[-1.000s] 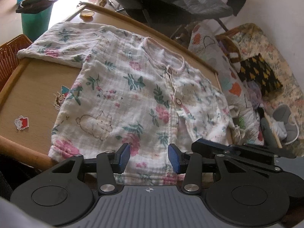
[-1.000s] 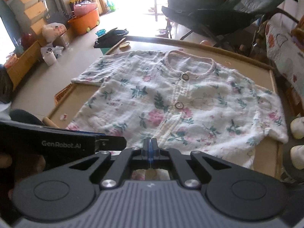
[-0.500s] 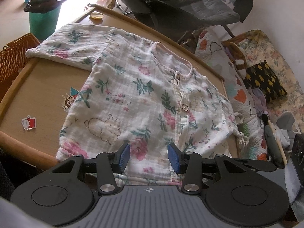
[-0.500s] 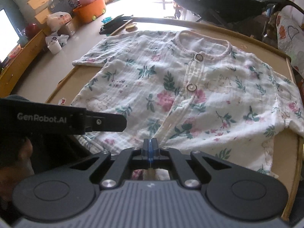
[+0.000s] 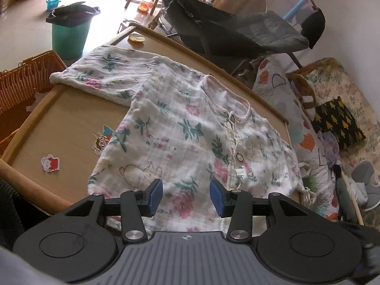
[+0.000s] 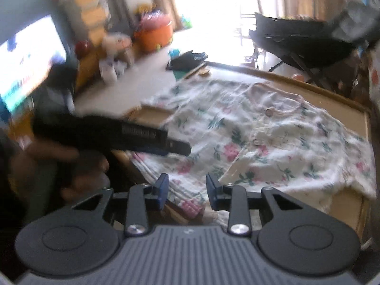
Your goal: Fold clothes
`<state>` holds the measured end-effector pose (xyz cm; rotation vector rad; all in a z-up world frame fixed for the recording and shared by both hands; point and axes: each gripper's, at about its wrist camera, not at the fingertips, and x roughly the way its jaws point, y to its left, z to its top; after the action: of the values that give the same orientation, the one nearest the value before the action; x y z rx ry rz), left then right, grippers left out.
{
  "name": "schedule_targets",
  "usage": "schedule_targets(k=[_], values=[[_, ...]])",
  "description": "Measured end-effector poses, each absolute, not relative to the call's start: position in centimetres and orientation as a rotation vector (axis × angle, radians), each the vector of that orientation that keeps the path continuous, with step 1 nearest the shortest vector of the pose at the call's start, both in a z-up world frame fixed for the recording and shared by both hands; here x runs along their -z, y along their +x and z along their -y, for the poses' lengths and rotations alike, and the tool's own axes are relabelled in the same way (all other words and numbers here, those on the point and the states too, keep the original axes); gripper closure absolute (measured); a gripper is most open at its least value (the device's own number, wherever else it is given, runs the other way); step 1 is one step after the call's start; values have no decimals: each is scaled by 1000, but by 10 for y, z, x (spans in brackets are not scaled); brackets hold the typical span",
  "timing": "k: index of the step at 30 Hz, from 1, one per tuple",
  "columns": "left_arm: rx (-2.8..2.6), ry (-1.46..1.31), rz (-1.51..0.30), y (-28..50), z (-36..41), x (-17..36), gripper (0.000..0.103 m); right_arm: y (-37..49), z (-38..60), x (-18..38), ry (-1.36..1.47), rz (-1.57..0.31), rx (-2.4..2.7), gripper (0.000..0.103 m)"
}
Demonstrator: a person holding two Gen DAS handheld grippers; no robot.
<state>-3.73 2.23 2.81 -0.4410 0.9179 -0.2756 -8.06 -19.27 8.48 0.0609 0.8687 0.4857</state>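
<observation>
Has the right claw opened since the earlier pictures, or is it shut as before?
Yes. The right claw has just been opening; its pads stand apart above the floral shirt hem, pressing nothing.

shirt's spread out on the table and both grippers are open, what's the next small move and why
Probably bring the left gripper across to the sleeve that runs out over the table edge and pinch its cuff, to fold it in over the body. The floral shirt lies flat, buttoned, with no fold yet. The right gripper has just been opening and holds nothing.
</observation>
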Motion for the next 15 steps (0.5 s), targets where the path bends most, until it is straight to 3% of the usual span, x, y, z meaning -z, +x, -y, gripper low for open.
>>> schedule_targets(k=[8, 15], values=[[397, -381, -930, -35, 24, -40, 57, -73, 290, -67, 193, -1004, 12, 69], [473, -273, -935, -25, 72, -44, 57, -72, 296, -36, 253, -1066, 22, 69]])
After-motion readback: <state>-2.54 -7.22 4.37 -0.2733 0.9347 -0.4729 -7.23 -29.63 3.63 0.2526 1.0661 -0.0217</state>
